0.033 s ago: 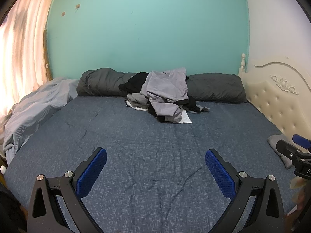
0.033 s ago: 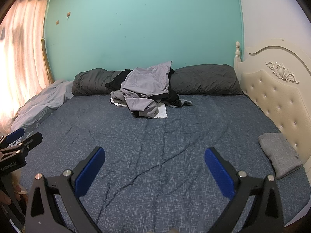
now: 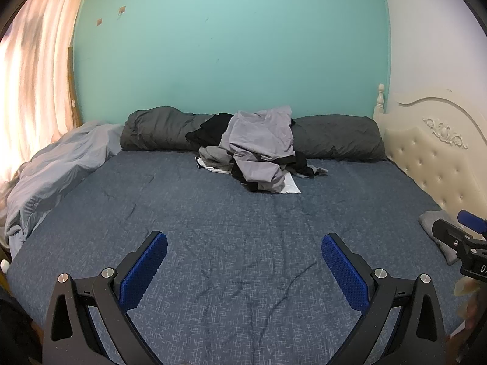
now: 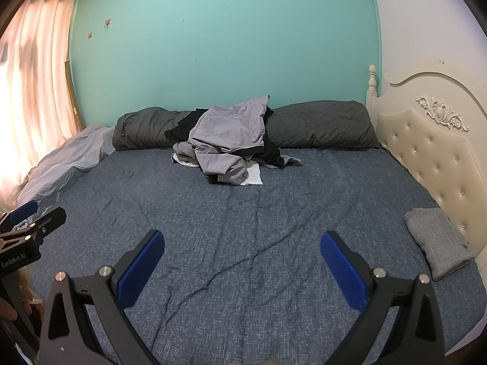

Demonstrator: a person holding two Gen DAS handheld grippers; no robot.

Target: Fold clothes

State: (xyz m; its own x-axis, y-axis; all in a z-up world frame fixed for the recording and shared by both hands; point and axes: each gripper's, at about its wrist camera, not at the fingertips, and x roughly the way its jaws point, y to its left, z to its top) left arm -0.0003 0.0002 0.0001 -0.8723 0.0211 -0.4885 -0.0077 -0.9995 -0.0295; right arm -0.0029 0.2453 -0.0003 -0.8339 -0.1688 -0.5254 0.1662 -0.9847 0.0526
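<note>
The heap of clothes [image 3: 258,149] is lying at the far side of the bed [image 3: 243,228], leaning on the dark rolled duvet [image 3: 334,137], its long axis running toward the near edge; the left gripper [image 3: 243,261] and right gripper [image 4: 242,258] are hovering spread wide, gripping nothing; a folded grey garment [image 4: 435,240] is sitting beside the headboard [image 4: 426,152].

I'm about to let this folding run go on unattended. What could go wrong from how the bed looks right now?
1. The tangled pile of grey, black and white clothes may yield several garments at one pinch, since the layers overlap.
2. The pile leans on the dark grey rolled duvet, so a deep grab might catch that bedding too.
3. The folded grey garment lies by the cream tufted headboard; the open right gripper could knock it when spreading cloth.
</note>
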